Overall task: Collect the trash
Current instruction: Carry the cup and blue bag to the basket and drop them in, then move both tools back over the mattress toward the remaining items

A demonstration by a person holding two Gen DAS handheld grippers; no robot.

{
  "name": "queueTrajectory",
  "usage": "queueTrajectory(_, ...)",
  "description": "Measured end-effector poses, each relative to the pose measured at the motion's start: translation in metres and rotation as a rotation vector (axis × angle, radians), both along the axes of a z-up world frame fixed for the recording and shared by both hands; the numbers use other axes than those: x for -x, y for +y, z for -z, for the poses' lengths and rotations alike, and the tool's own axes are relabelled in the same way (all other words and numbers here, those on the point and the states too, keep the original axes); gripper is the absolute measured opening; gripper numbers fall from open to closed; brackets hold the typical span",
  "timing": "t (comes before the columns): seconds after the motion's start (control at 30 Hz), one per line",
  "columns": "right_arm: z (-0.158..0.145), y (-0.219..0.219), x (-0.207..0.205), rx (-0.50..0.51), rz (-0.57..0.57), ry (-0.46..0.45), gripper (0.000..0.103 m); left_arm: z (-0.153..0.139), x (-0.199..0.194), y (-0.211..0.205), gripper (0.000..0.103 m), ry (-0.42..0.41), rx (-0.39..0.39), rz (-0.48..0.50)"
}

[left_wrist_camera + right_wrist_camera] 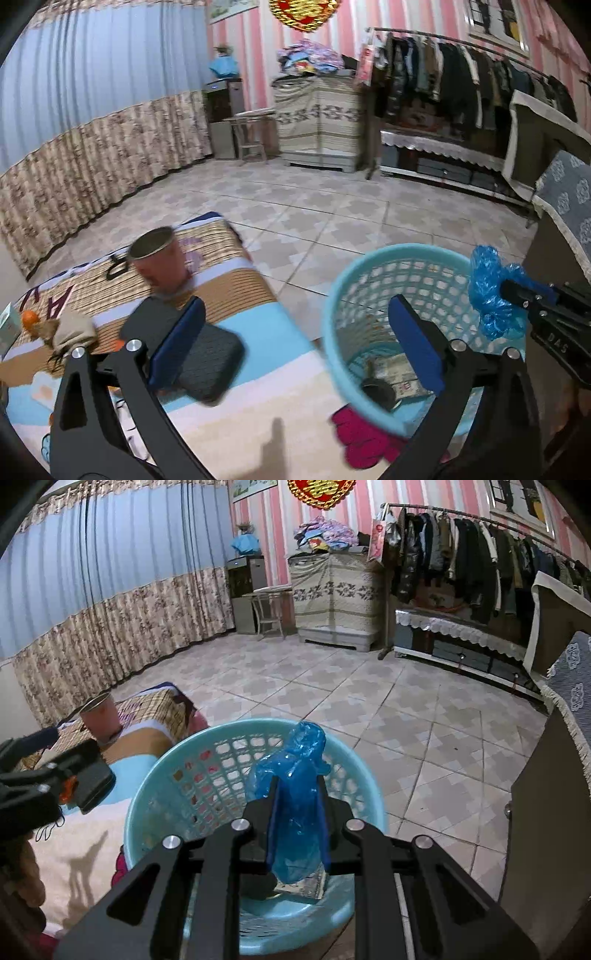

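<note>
A light blue plastic basket (pixel 177 797) stands on the floor beside the bed; it shows in the left wrist view (pixel 343 295) too. Paper scraps (pixel 395 373) and a dark round item lie in its bottom. My right gripper (pixel 297 786) is shut on a crumpled blue plastic bag (pixel 301 771) and holds it over the basket's opening. The bag also shows in the left wrist view (pixel 491 288). My left gripper (pixel 295 321) is open and empty, above the bed's edge and the basket's near rim.
On the bed (pixel 236 424) lie a pink can with an open top (pixel 159 262), a dark grey pouch (pixel 207 358), an orange (pixel 30 319) and a beige cloth (pixel 74 328). A red cloth (pixel 358 432) lies by the basket. A dark cabinet (pixel 546 830) stands at right.
</note>
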State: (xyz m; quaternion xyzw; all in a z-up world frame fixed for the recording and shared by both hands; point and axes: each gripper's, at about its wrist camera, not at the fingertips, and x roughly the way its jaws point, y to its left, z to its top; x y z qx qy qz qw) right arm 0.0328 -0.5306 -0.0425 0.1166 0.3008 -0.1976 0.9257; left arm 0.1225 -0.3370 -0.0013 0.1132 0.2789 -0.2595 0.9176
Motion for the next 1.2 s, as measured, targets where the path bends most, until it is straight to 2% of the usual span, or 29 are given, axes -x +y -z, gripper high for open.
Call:
queueTrajectory(0.2,0.014,0.014,-0.023,-0.011,-0.01,0.044,0.02,-0.007,-0.003,0.042,0.097,-0.013,0.0,-0.063)
queueTrajectory(0.23,0.016,0.014,-0.027,-0.013,-0.009,0.054,0.029,-0.008,-0.003,0.048,0.097,-0.014,0.0,-0.069)
queueTrajectory(0.27,0.019,0.014,-0.031,-0.015,-0.004,0.066,0.047,-0.009,-0.004,0.056,0.097,-0.014,0.004,-0.08)
queueTrajectory(0.33,0.022,0.014,-0.037,-0.018,0.008,0.075,0.067,-0.012,-0.006,0.071,0.097,-0.014,0.009,-0.1)
queueTrajectory(0.43,0.026,0.014,-0.039,-0.026,0.025,0.096,0.067,-0.016,-0.007,0.096,0.097,-0.034,-0.008,-0.145)
queueTrajectory(0.53,0.024,0.022,-0.034,-0.018,0.062,0.084,0.082,-0.021,-0.008,0.127,0.097,-0.034,-0.006,-0.184)
queueTrajectory(0.63,0.013,0.036,-0.03,-0.02,0.081,0.044,0.091,-0.027,-0.008,0.162,0.097,-0.042,-0.01,-0.223)
queueTrajectory(0.73,-0.005,0.06,-0.031,-0.013,0.057,0.002,0.093,-0.034,-0.01,0.199,0.097,-0.067,-0.035,-0.279)
queueTrajectory(0.83,-0.023,0.092,-0.037,0.011,0.018,-0.033,0.095,-0.037,-0.015,0.239,0.098,-0.06,-0.028,-0.335)
queueTrajectory(1.0,-0.047,0.159,-0.055,0.03,-0.078,-0.091,0.099,-0.026,-0.025,0.292,0.097,-0.049,-0.028,-0.443)
queueTrajectory(1.13,-0.049,0.201,-0.079,0.078,-0.15,-0.048,0.099,-0.008,-0.036,0.31,0.098,-0.047,-0.056,-0.5)
queueTrajectory(1.2,-0.05,0.215,-0.087,0.114,-0.164,-0.039,0.099,0.003,-0.046,0.314,0.097,-0.004,-0.046,-0.486)
